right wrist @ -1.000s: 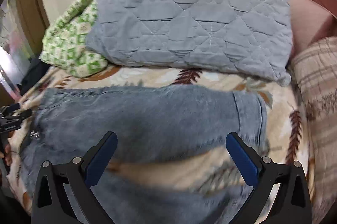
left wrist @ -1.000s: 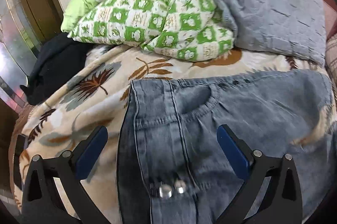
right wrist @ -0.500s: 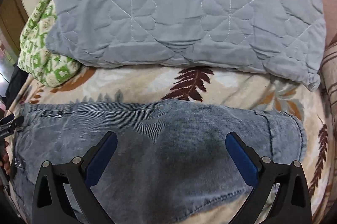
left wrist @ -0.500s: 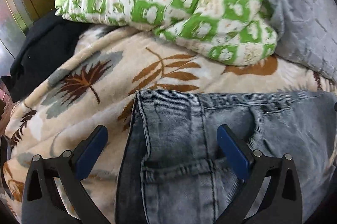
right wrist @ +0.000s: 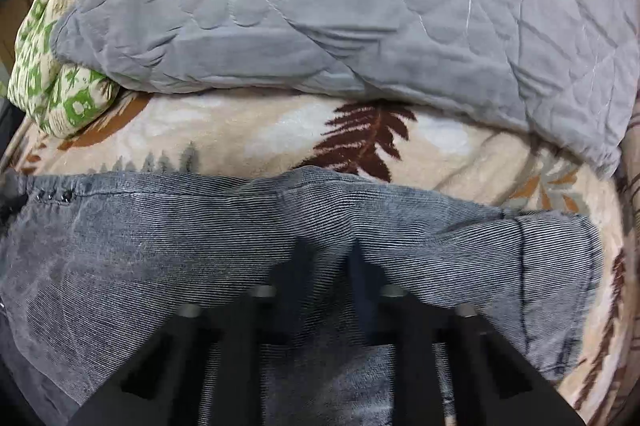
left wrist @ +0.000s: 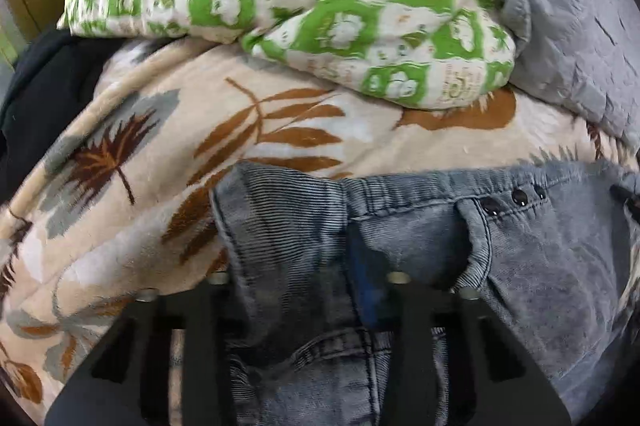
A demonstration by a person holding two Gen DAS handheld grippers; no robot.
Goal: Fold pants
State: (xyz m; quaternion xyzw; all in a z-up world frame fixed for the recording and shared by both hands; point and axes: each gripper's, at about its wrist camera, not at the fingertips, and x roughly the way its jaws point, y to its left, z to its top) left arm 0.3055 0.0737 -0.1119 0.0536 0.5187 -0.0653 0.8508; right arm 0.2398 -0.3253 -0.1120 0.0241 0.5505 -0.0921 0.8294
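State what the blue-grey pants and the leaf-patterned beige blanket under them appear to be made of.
Blue-grey pants: likely washed denim or fine corduroy, given ribbed lines, faded patches and dark rivets. Leaf-patterned beige blanket: plush fleece, judging by its fuzzy, matte nap.

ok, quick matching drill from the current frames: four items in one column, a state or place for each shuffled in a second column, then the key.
Items:
1. left gripper
2. right gripper
3. green checked quilt
4. grey quilt

States or places:
A. heaped beyond the waistband end of the jeans
B. lies past the far edge of the trouser leg, on the leaf blanket
C. shut on the jeans near the waistband
D. shut on a pinched ridge of the trouser leg

Pairs: 1-C, 2-D, 3-A, 4-B
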